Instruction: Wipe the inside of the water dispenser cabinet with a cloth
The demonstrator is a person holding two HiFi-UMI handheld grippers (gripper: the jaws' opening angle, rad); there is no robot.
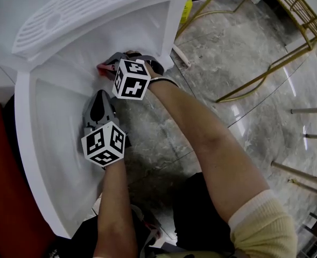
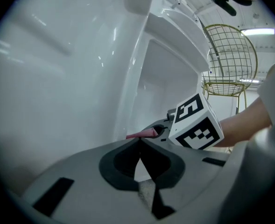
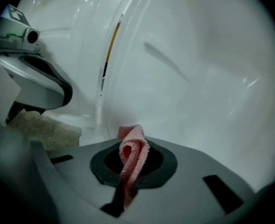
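White cabinet [image 1: 56, 144] walls enclose the right tongs [image 3: 133, 164], clenched on a pink cloth [image 3: 133, 147]; the left tongs [image 2: 140, 143] are clenched, empty.

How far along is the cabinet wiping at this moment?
Done: the right gripper is shut on the pink cloth. In hand: it holds the cloth close to the white inner wall of the cabinet. Remaining: the wiping itself; no wiped patch shows either way. The left gripper is shut and empty.
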